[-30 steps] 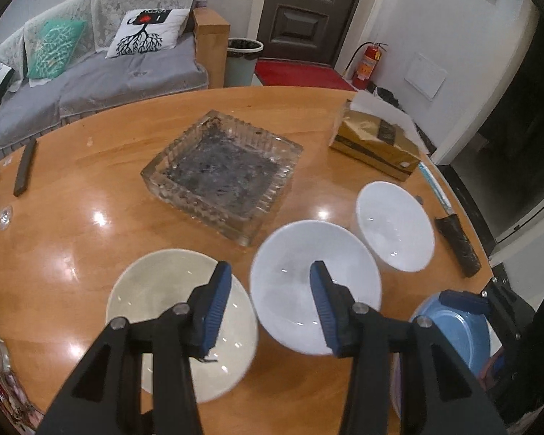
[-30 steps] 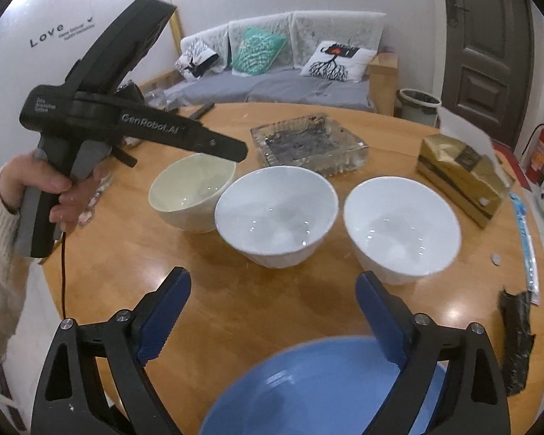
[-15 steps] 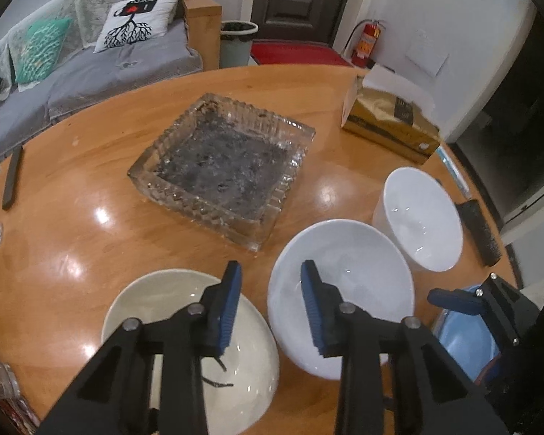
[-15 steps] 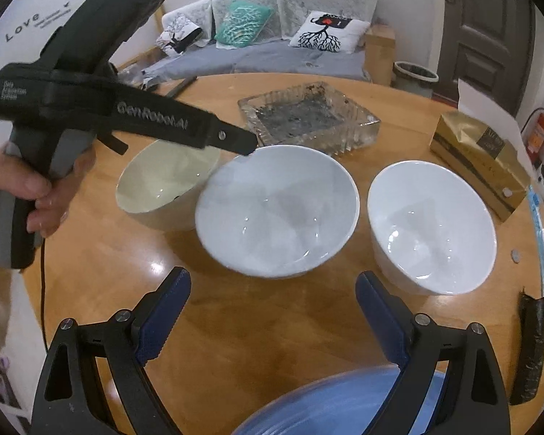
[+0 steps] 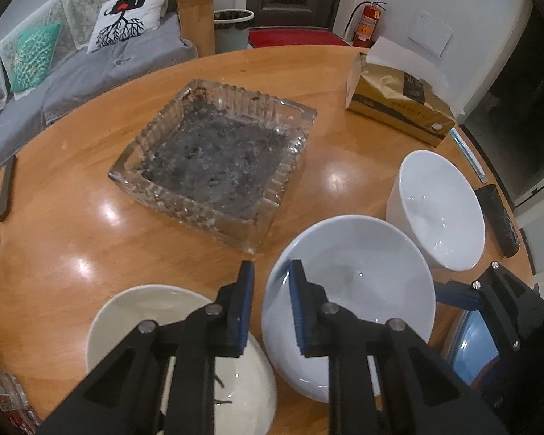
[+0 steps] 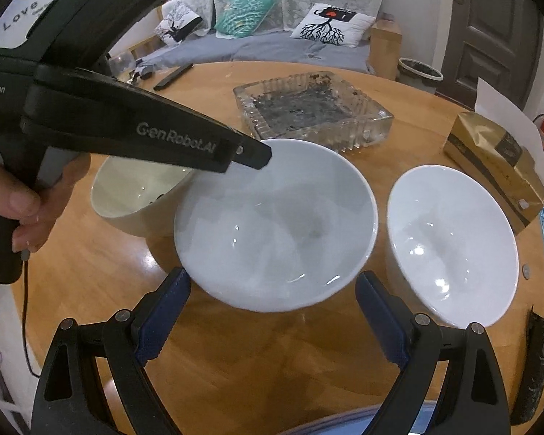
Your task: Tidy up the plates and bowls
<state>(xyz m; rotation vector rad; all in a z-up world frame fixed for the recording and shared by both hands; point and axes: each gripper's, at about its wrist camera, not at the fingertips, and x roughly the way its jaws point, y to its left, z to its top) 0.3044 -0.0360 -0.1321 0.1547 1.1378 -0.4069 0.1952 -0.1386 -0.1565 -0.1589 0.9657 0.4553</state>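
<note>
My left gripper [image 5: 270, 304] is shut on the near-left rim of the middle white bowl [image 5: 359, 297], which hangs tilted above the table; the bowl also shows in the right wrist view [image 6: 275, 221]. A cream bowl [image 5: 156, 330] sits to its left, also in the right wrist view [image 6: 137, 192]. Another white bowl [image 5: 442, 210] sits to the right, also in the right wrist view [image 6: 453, 246]. My right gripper [image 6: 272, 317] is open and empty, just in front of the lifted bowl, above a blue plate [image 6: 344, 424].
A square glass ashtray [image 5: 214, 159] sits mid-table behind the bowls. A gold tissue box [image 5: 399, 108] stands at the far right. A dark wrapped object [image 5: 497, 224] lies near the right edge. A sofa and a door are beyond the round wooden table [image 5: 72, 195].
My left gripper closed on the rim of the middle white bowl and lifted it, tilting it toward the right gripper. The right gripper moved forward, still open.
</note>
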